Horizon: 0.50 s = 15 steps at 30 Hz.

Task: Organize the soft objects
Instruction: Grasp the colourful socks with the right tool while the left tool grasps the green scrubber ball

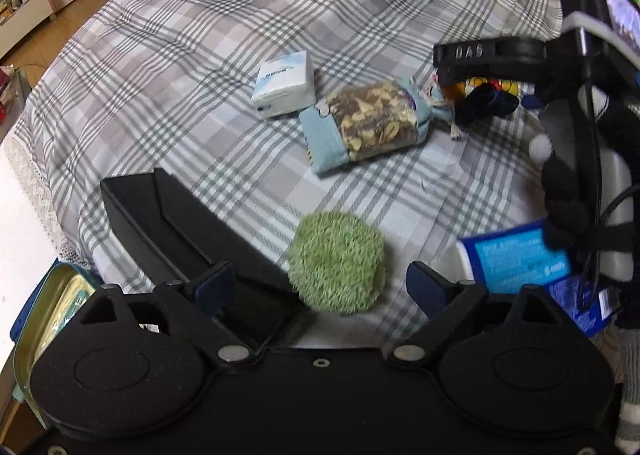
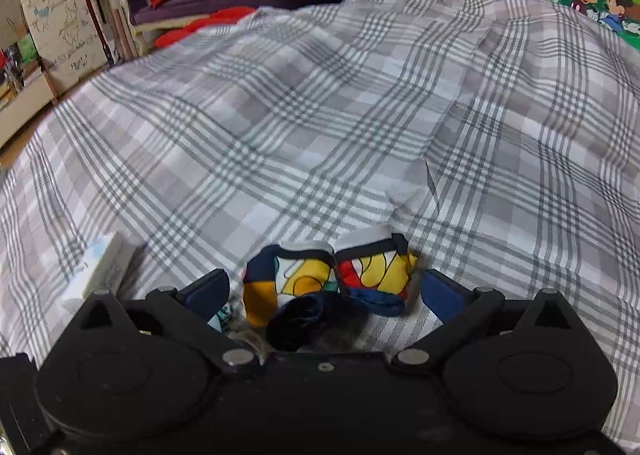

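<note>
A fuzzy green plush ball (image 1: 336,261) lies on the plaid bedspread (image 1: 208,55) between the fingers of my left gripper (image 1: 322,287). That gripper is open and its pads stand clear of the ball on both sides. My right gripper (image 2: 326,295) is open wide around a bundle of colourful rolled socks (image 2: 332,279) with a dark blue roll (image 2: 300,319) in front. Neither pad presses on the bundle. In the left wrist view the same socks (image 1: 486,93) sit under the right gripper's black finger (image 1: 468,55). A blue fabric pouch with a brown patterned middle (image 1: 364,123) lies mid-bed.
A white tissue pack (image 1: 286,83) sits beside the pouch and shows again as a tissue pack (image 2: 104,271) left of the right gripper. A black open tray (image 1: 160,223) lies at the left, a tin (image 1: 60,307) below it, and a blue packet (image 1: 516,261) at the right. The bed's left edge drops to a wooden floor (image 1: 48,35).
</note>
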Motion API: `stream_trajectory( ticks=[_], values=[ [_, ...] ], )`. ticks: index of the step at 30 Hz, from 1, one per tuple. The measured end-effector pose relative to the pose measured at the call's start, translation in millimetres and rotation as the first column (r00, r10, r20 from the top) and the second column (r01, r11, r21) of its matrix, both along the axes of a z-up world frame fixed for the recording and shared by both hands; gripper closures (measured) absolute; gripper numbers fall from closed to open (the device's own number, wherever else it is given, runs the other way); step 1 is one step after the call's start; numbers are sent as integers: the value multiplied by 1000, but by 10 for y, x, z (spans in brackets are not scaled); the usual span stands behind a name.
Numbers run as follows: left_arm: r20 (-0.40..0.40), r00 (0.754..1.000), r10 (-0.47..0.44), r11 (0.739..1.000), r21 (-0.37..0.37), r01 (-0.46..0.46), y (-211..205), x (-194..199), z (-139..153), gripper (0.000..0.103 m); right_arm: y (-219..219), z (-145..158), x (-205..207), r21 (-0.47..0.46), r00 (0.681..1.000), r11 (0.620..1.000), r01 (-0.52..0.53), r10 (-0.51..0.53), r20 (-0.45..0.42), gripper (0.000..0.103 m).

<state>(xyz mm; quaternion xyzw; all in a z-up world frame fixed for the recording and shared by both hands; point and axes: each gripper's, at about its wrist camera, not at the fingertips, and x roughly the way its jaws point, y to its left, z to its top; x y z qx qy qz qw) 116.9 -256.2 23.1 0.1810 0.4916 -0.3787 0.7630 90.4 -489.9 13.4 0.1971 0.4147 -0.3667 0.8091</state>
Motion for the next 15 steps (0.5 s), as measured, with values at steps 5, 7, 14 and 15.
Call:
stream_trajectory(
  ticks=[5, 7, 14, 15],
  values=[
    [-5, 1000, 0, 1000, 17, 0, -114, 41, -60, 14, -86, -137, 9, 60, 999, 998, 18, -16, -40, 26],
    [-11, 1000, -4, 1000, 25, 5, -148, 33, -88, 14, -134, -171, -32, 109, 1000, 994, 19, -17, -22, 30],
    [-37, 999, -17, 997, 70, 20, -288, 35, -226, 14, -155, -93, -164, 140, 998, 989, 38, -44, 44, 37],
    [-44, 999, -13, 997, 74, 16, -306, 51, -247, 14, -153, -89, -171, 141, 998, 989, 36, -43, 47, 37]
  ],
)
